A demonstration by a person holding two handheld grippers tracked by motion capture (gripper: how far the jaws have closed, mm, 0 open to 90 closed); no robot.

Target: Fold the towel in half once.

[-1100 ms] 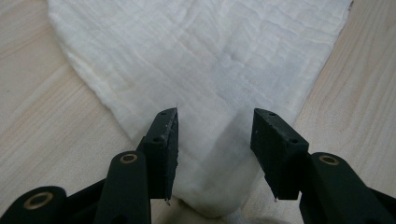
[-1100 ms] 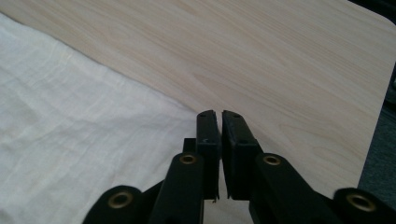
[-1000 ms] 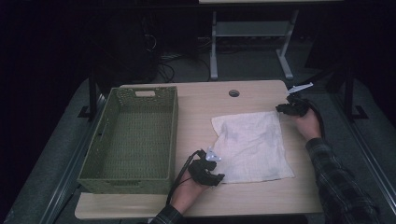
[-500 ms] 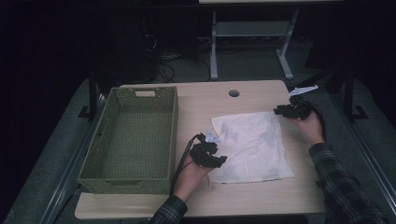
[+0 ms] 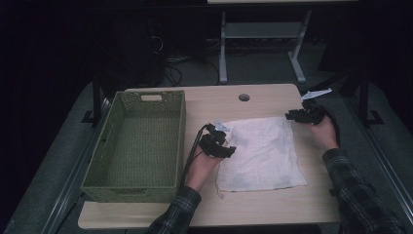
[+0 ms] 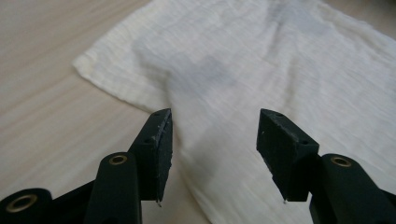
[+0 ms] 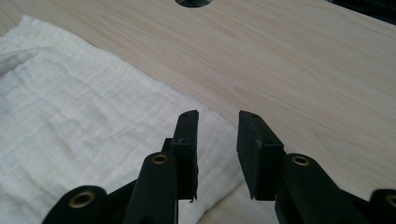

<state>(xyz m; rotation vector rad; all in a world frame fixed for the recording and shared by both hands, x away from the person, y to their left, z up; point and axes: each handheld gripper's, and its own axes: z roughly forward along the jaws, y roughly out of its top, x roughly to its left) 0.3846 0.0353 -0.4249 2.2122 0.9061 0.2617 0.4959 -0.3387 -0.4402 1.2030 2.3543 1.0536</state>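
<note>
A white cloth [image 5: 265, 153] lies spread flat on the wooden table [image 5: 272, 207]. My left gripper [image 5: 227, 149] hovers at the cloth's left edge, toward its far corner. In the left gripper view the gripper [image 6: 212, 135] stands open over the cloth [image 6: 261, 70], nothing pinched, and its jaws have just been opening. My right gripper [image 5: 291, 116] sits at the cloth's far right corner. In the right gripper view that gripper [image 7: 217, 135] shows a narrow gap above the cloth's hem [image 7: 93, 116], gripping nothing, and its jaws have been opening a little.
A green woven basket [image 5: 181, 136] stands empty on the left part of the table, close to my left hand. A round cable hole [image 5: 244, 97] lies near the far edge. Beyond the table stand a metal frame and cables on the floor.
My left hand has moved from the cloth's near left corner away from the person along its left edge. The right hand has hardly shifted at the far right corner.
</note>
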